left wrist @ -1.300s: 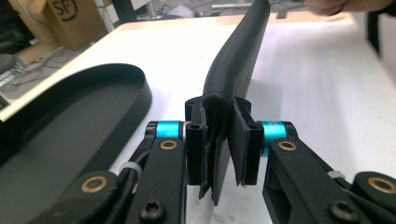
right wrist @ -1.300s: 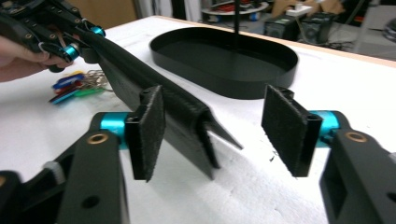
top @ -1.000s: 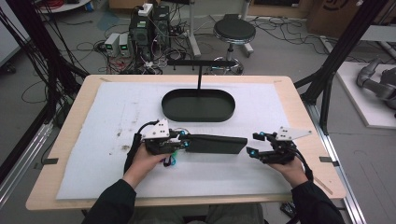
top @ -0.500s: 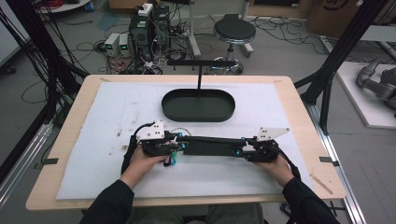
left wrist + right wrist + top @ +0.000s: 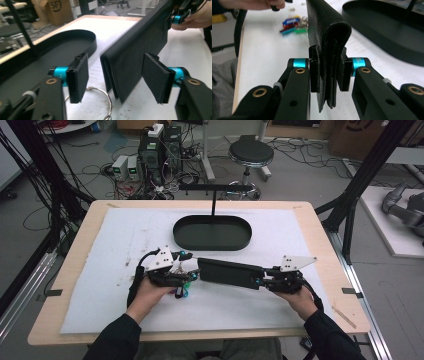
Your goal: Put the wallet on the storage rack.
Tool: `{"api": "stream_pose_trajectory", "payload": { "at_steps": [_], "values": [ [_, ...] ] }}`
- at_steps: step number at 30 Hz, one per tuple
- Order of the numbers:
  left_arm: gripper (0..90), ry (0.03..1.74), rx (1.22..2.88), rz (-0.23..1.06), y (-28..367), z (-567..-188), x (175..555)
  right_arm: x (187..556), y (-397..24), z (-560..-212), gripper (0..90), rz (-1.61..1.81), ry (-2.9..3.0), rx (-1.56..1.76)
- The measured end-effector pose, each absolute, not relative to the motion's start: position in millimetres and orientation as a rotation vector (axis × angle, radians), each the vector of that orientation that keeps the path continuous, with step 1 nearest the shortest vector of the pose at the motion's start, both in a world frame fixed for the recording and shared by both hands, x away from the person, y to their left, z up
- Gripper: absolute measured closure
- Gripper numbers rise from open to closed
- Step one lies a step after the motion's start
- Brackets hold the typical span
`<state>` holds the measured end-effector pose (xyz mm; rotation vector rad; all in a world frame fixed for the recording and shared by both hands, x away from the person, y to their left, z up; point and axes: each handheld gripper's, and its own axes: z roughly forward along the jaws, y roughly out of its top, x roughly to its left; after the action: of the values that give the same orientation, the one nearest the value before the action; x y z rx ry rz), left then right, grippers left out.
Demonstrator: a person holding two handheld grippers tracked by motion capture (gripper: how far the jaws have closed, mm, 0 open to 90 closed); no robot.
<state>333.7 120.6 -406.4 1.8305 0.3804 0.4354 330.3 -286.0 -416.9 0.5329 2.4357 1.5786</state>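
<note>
The long black wallet (image 5: 231,272), folded and of grainy leather, stands on edge on the white mat (image 5: 125,235), near the oval black tray (image 5: 212,232). The right gripper (image 5: 259,281) has just closed and clamps its end. The left gripper (image 5: 192,272) has just opened; its flat pads stand apart around the other end. Beside it lies a metal key ring (image 5: 101,100).

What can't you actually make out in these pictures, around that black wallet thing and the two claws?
- Inside of the black wallet: folded shut in every view, contents hidden.
- Its end in the right gripper: pads cover it in the right gripper view.
- Colourful keys: tiny in the high view, half under the left gripper.
- Metal ring: cut off by the bottom edge of the left gripper view.
</note>
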Motion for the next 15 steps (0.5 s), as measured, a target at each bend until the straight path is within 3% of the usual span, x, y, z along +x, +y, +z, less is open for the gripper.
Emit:
{"api": "stream_pose_trajectory", "payload": {
  "at_steps": [15],
  "values": [
    [35.6,0.428,1.785,0.541,147,-400,299,345,-293,-395,77.1,1.625,2.28,0.605]
  ]
}}
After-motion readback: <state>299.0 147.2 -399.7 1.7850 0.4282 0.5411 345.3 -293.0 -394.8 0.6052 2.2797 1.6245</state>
